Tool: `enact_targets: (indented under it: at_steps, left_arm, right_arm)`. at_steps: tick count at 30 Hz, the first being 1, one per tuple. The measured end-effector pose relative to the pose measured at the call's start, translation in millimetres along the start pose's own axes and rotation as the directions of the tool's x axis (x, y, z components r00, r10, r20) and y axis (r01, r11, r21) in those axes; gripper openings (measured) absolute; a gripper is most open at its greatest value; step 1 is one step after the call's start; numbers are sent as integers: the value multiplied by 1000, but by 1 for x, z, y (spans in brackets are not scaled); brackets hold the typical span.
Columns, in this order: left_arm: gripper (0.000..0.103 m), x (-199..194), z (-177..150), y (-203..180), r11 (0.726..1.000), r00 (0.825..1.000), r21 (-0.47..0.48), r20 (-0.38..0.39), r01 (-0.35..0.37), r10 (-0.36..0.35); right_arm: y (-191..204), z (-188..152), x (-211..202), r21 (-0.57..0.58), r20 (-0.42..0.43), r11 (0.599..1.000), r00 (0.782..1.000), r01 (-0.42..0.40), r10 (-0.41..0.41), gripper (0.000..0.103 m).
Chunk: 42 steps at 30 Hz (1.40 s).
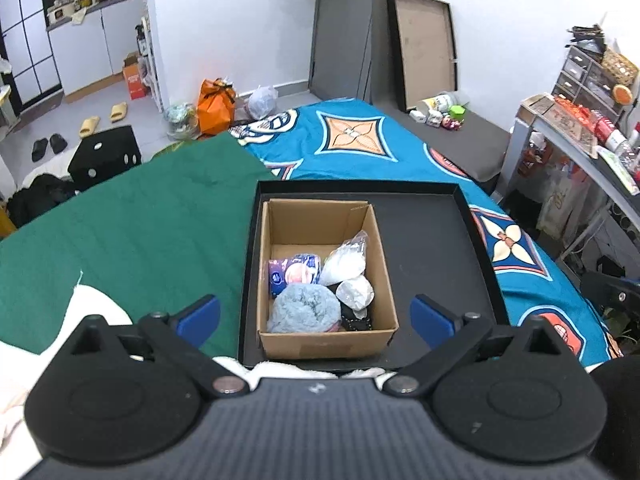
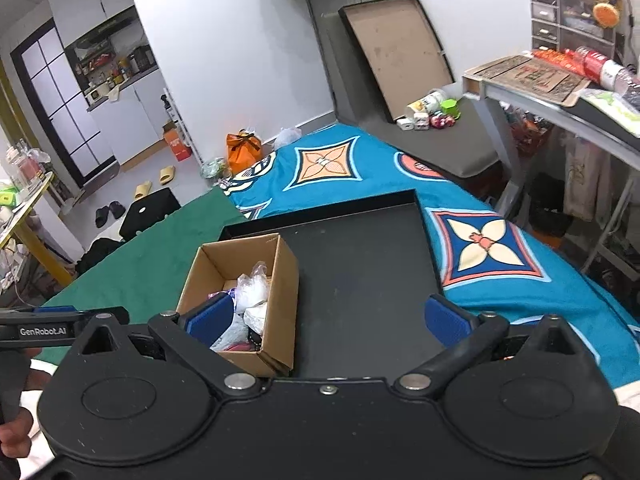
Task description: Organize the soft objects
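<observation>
An open cardboard box (image 1: 384, 280) (image 2: 286, 280) stands in the left part of a shallow black tray (image 1: 432, 248) (image 2: 360, 264) on the bed. Inside lie a fluffy light-blue cloth (image 1: 302, 308), a purple and pink packet (image 1: 294, 274), a clear bag of white stuff (image 1: 344, 266) (image 2: 252, 288), a small white bundle (image 1: 356, 292) and a dark item (image 1: 354, 318). My left gripper (image 1: 316, 316) hangs above the box's near end, wide open and holding nothing. My right gripper (image 2: 330, 318) is also wide open and holds nothing, above the tray just right of the box, its left finger (image 2: 210, 318) over the box.
A green cloth (image 1: 140, 232) (image 2: 160, 256) covers the bed's left part, a blue patterned blanket (image 1: 360, 140) (image 2: 500, 248) the right. A white fluffy fabric (image 1: 96, 304) lies at the near left. A cluttered grey table (image 2: 560, 112) stands at the right. The left gripper's handle (image 2: 44, 330) shows in the right wrist view.
</observation>
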<state>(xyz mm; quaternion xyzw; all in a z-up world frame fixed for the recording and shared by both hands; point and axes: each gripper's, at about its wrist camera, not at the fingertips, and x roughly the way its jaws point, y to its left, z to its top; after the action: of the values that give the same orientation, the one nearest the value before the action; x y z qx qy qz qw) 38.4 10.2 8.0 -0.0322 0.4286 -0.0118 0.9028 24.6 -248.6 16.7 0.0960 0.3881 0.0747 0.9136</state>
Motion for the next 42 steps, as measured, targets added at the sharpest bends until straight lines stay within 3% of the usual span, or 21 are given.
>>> enact_targets:
  at_steps: [17, 42]
  left_arm:
    - [101, -60, -25, 4, 999, 998, 31, 67, 16, -18]
    - [101, -84, -44, -8, 998, 996, 60, 92, -6, 0]
  right_arm:
    - [10, -30, -49, 27, 17, 999, 999, 42, -42, 103]
    - [18, -49, -68, -10, 9, 997, 997, 77, -76, 103]
